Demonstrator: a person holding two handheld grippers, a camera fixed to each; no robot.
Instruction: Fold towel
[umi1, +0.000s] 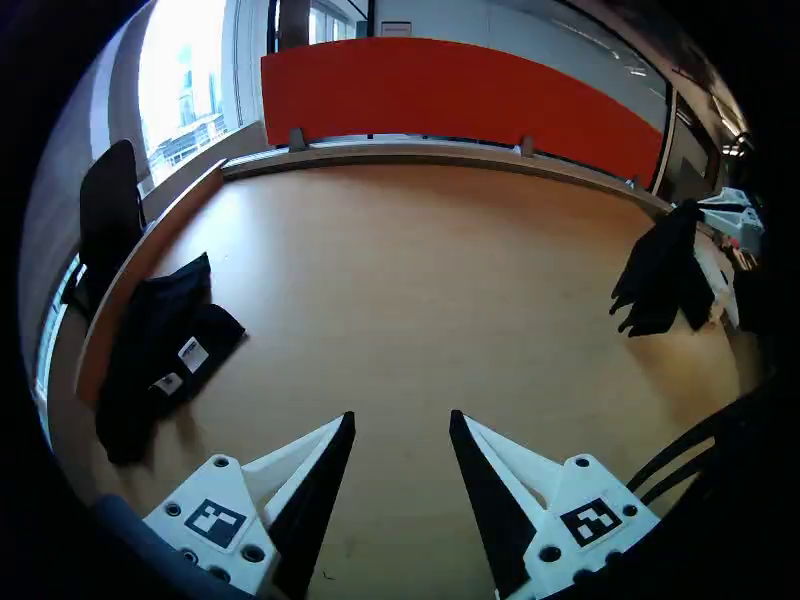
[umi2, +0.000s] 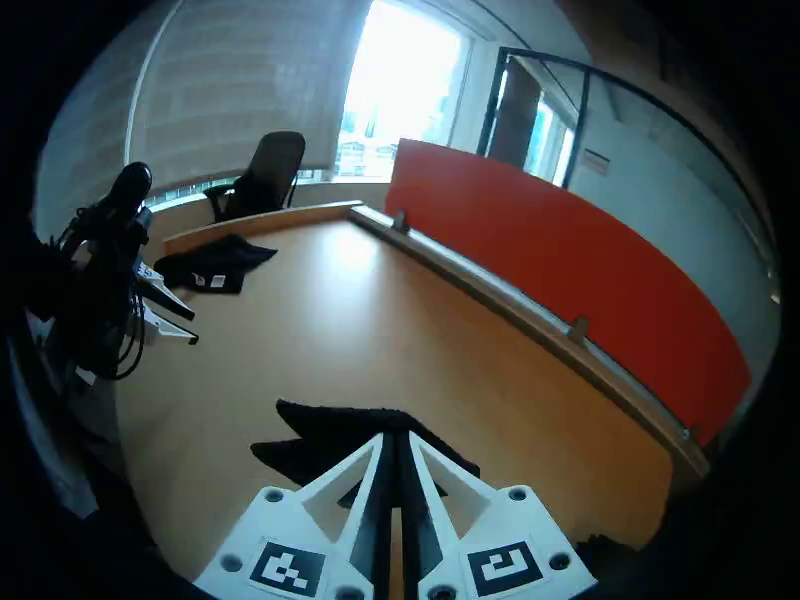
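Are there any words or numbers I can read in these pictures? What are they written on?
No text reads clearly.
White tags on the black cloth pile: print too small to read.
Wall sign above the orange panel: too blurred.
Squares on the left gripper and on the right gripper, shut on the black towel: patterns, not words.

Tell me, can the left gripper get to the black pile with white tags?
Probably yes. The left gripper is open and empty, and only bare table lies between it and the black pile, which sits off to its left.
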